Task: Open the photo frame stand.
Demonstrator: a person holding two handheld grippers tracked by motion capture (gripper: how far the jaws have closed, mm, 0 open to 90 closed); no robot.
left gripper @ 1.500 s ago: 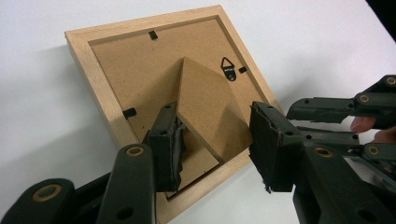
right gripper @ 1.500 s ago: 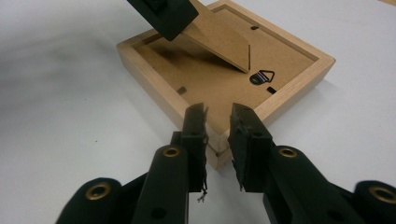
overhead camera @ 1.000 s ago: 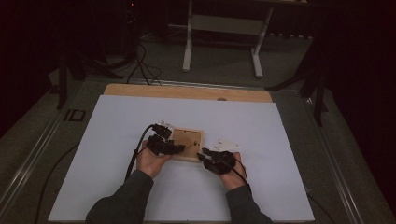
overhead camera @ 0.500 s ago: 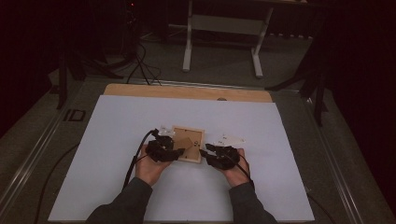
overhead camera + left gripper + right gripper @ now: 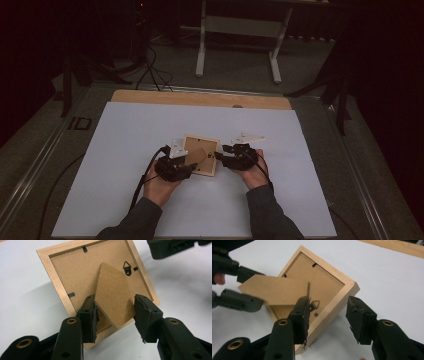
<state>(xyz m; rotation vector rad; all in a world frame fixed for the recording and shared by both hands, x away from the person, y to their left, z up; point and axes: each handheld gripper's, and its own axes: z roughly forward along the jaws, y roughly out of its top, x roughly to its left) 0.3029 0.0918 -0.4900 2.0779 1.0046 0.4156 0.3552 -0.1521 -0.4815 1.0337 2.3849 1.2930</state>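
Observation:
A light wooden picture frame (image 5: 201, 148) lies face down on the white sheet, its brown fibreboard back (image 5: 75, 272) up. The back's fold-out stand (image 5: 112, 290) is tilted up, and my left gripper (image 5: 115, 317) is shut on its free end, one pad on each side edge. From the right gripper view the stand (image 5: 274, 290) sticks out to the left between the left gripper's (image 5: 253, 290) jaws. My right gripper (image 5: 328, 317) is open and its jaws have just been opening. The frame's near corner (image 5: 342, 293) sits between them, untouched by the right pad. A small metal hanger (image 5: 314, 305) lies by the left jaw.
The white sheet (image 5: 125, 150) covers most of the table, with a bare wooden strip (image 5: 200, 98) along the far edge. Beyond the table stand white metal legs (image 5: 237, 45) and floor cables (image 5: 150, 75). The right gripper (image 5: 172, 247) shows above the frame in the left gripper view.
The right hand has moved a little farther up the table and its jaws have spread. The left hand has drawn slightly nearer, still on the stand. The frame stays in place.

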